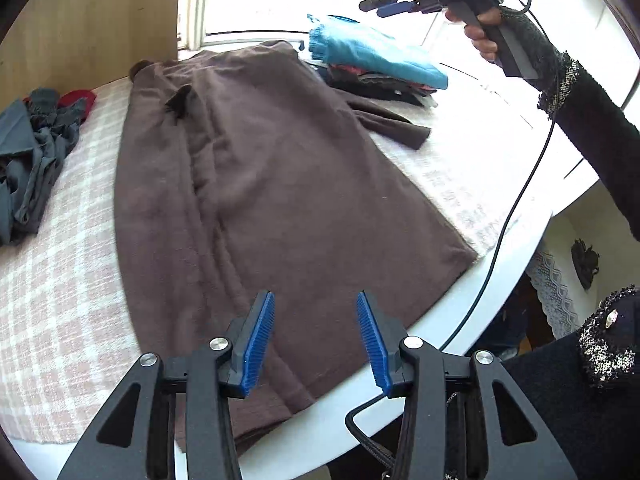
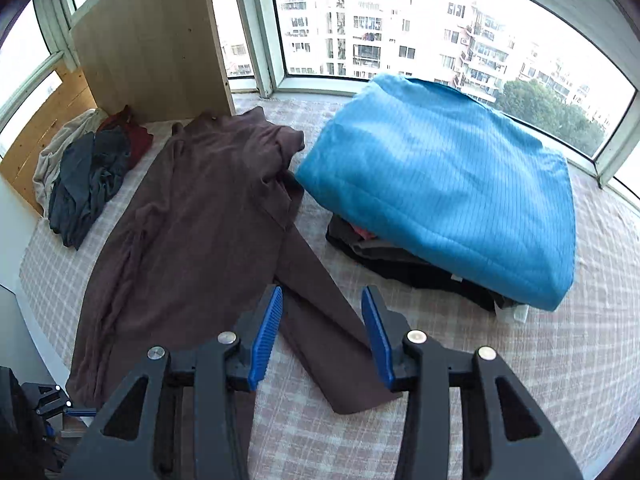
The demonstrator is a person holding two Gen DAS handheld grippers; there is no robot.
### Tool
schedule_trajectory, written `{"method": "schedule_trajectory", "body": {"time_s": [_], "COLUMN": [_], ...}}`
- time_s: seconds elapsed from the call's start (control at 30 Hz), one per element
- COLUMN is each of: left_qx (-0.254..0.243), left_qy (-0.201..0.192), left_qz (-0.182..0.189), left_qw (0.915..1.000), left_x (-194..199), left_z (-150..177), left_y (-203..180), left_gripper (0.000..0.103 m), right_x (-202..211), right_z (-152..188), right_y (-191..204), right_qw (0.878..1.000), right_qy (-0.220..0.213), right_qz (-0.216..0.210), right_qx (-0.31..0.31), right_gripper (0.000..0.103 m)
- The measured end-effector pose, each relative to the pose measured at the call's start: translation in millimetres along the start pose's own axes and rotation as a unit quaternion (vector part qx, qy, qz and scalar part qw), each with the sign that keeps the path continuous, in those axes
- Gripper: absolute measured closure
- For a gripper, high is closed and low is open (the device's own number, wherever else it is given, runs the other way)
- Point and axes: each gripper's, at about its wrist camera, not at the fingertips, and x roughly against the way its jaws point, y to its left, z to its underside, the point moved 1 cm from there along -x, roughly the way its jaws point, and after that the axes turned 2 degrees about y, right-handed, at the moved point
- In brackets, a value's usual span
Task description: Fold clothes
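A brown long-sleeved garment (image 1: 264, 184) lies spread flat on the checked cloth, its left side folded inward along a lengthwise crease. Its right sleeve (image 2: 320, 312) stretches out toward me in the right wrist view. My left gripper (image 1: 316, 316) hovers open above the garment's hem (image 1: 296, 392) near the table edge, holding nothing. My right gripper (image 2: 322, 320) is open above that right sleeve, nothing between its blue pads. The right gripper (image 1: 370, 4) also shows high at the far right in the left wrist view, held by a hand (image 1: 480, 36).
A stack of folded clothes topped by a blue garment (image 2: 440, 184) sits right of the brown one. A crumpled grey and red pile (image 2: 92, 176) lies at the left by a wooden panel (image 2: 148, 40). Windows line the far side. A black cable (image 1: 516, 208) hangs past the white table edge (image 1: 400, 336).
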Motion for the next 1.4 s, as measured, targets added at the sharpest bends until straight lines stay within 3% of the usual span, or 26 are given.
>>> {"method": "schedule_trajectory", "body": {"time_s": [0.07, 0.2, 0.3, 0.33, 0.4, 0.47, 0.5, 0.57, 0.67, 0.8, 0.93, 0.97, 1.07, 1.13, 1.3, 1.4], "left_qx": [-0.033, -0.098, -0.129, -0.132, -0.134, -0.125, -0.12, -0.103, -0.085, -0.072, -0.065, -0.064, -0.063, -0.063, -0.067, -0.07], "left_qy": [0.017, 0.046, 0.055, 0.059, 0.065, 0.067, 0.069, 0.071, 0.084, 0.099, 0.102, 0.101, 0.09, 0.081, 0.06, 0.047], "left_qz": [0.017, 0.045, 0.047, 0.044, 0.036, 0.019, 0.01, -0.005, -0.029, -0.047, -0.046, -0.043, -0.025, -0.025, -0.048, -0.062], "left_qw": [0.9992, 0.9931, 0.989, 0.9885, 0.9882, 0.9897, 0.9903, 0.9921, 0.9924, 0.9914, 0.9917, 0.9919, 0.9937, 0.9944, 0.9948, 0.9945], "left_x": [-20.4, -54.1, -63.1, -66.6, -72.8, -79.9, -83.4, -90.4, -104.1, -115.8, -118.7, -118.6, -116.5, -115.2, -112.1, -110.2], "left_z": [-10.8, -29.9, -38.7, -43.1, -52.6, -62.4, -67.3, -76.9, -86.6, -93.4, -97.9, -99.4, -109.6, -122.7, -164.1, -188.9], "left_y": [-29.7, -86.8, -111.4, -116.0, -119.9, -113.2, -109.8, -97.3, -77.7, -58.9, -51.6, -51.4, -56.0, -52.2, -31.8, -19.6], "left_gripper": [0.062, 0.062, 0.061, 0.061, 0.061, 0.061, 0.061, 0.061, 0.061, 0.061, 0.061, 0.061, 0.061, 0.061, 0.061, 0.061], "right_x": [-22.9, -78.5, -108.1, -114.1, -113.2, -113.0, -108.8, -92.1, -29.2, 51.8, 76.2, 81.0, 110.3, 132.7, 155.9, 139.9], "right_z": [23.3, 48.4, 50.6, 49.9, 47.7, 49.1, 50.1, 51.4, 47.4, 42.0, 52.1, 55.1, 56.8, 50.3, 13.7, 5.7], "right_y": [-14.8, -39.5, -58.1, -61.6, -55.4, -46.5, -44.8, -45.5, -65.4, -111.3, -119.6, -118.1, -124.4, -136.1, -149.8, -143.8], "right_qw": [1.0, 0.995, 0.995, 0.995, 0.997, 0.995, 0.994, 0.993, 0.995, 0.998, 0.996, 0.996, 0.997, 0.994, 0.989, 0.993], "right_qy": [0.029, 0.079, 0.095, 0.094, 0.078, 0.076, 0.077, 0.072, 0.016, -0.029, -0.042, -0.044, -0.075, -0.097, -0.118, -0.089], "right_qz": [-0.003, 0.053, 0.031, 0.022, 0.001, -0.01, -0.015, -0.022, 0.005, 0.017, 0.055, 0.049, -0.029, -0.057, -0.083, -0.072], "right_qx": [-0.011, 0.014, -0.008, -0.012, 0.017, 0.057, 0.069, 0.087, 0.096, 0.049, 0.055, 0.057, 0.008, -0.016, -0.035, -0.024], "right_gripper": [0.062, 0.061, 0.061, 0.056, 0.056, 0.084, 0.097, 0.098, 0.098, 0.098, 0.098, 0.098, 0.098, 0.098, 0.097, 0.097]}}
